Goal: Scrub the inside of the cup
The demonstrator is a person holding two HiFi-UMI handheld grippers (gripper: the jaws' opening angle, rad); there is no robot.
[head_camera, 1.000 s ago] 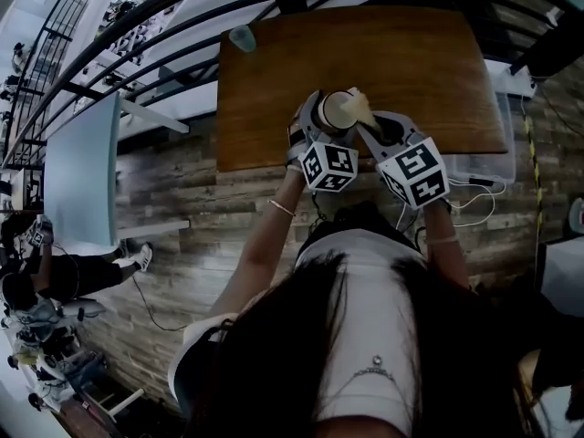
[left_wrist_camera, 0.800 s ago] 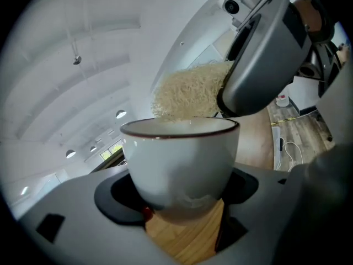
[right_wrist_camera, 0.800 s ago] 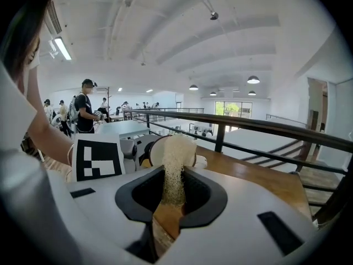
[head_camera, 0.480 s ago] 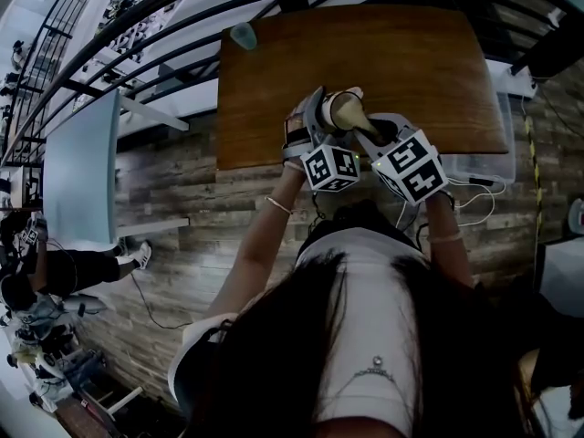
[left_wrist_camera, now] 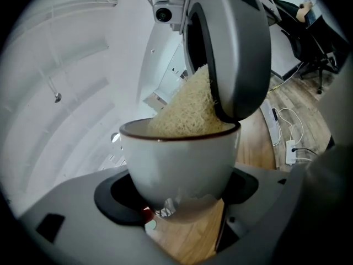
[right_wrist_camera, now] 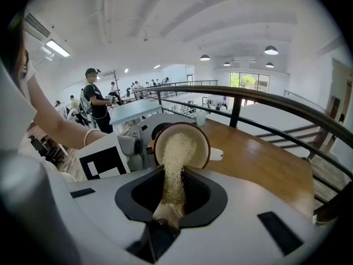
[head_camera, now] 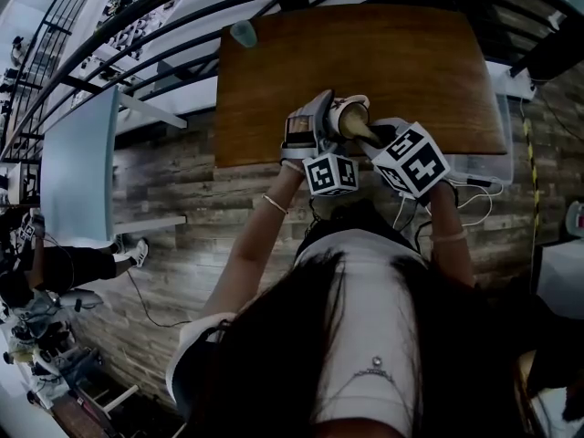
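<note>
Cup (head_camera: 347, 114) held tipped over the wooden table's (head_camera: 411, 62) near edge, clamped between left gripper's (left_wrist_camera: 177, 191) wide-set jaws; right gripper (right_wrist_camera: 168, 217) pinches a pale fibrous scrubber (right_wrist_camera: 175, 153), head inside the cup

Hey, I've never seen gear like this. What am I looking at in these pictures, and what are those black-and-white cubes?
A person holds a handheld gripper in each hand; the marker cubes are part of those grippers. One picture comes from a head camera looking down; the other two ride on the grippers. The left gripper clamps a white cup. The right gripper holds a pale fibrous scrubber, pushed into that cup. Beneath them is a wooden table, with a small tumbler at its far left corner.
</note>
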